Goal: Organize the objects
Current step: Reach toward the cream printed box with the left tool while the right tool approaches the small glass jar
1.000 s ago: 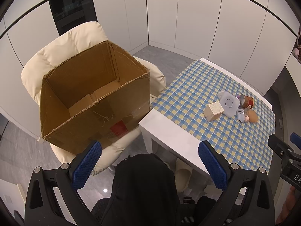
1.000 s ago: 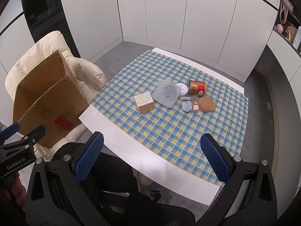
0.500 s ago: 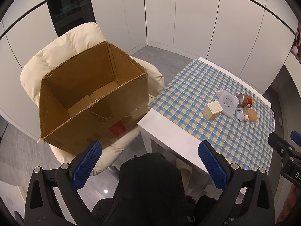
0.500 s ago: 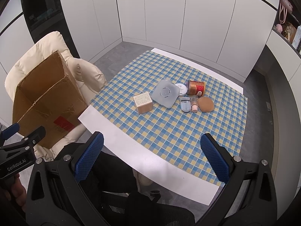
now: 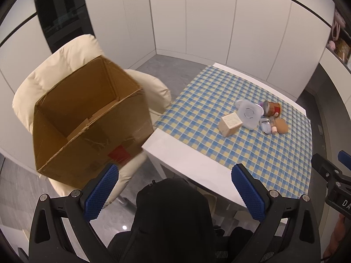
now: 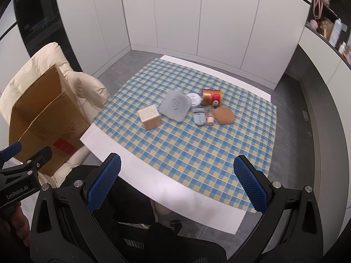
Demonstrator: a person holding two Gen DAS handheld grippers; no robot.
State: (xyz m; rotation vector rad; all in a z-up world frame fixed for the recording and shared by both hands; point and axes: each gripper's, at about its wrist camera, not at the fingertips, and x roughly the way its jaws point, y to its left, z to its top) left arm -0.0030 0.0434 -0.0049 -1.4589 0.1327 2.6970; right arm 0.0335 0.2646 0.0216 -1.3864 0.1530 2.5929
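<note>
Resting on the cream armchair (image 5: 54,70) at the left of the scene, an open cardboard box (image 5: 87,118) is being presented mouth-up and tilted, with nothing visible inside but its bottom flaps. The left gripper (image 5: 175,194) is being held with its fingers wide apart and empty, well back from the table (image 5: 186,155), the box lying nearer to it than the objects.

Further right, a cluster is being kept on the checked cloth (image 6: 186,153): a wooden cube (image 6: 149,117), a grey square lid (image 6: 175,105), a white round tin (image 6: 194,99), a red can (image 6: 211,96) lying on its side, a small blue case (image 6: 199,118), a pink tube (image 6: 210,117) and a brown round pad (image 6: 224,115), several touching or overlapping.

The right gripper (image 6: 177,185) is likewise being held apart and empty, above the near table edge. The cluster is lying straight ahead and far of it, so this gripper is judged the nearer for a first pick, with the cube the most isolated piece and closest to the box side.
</note>
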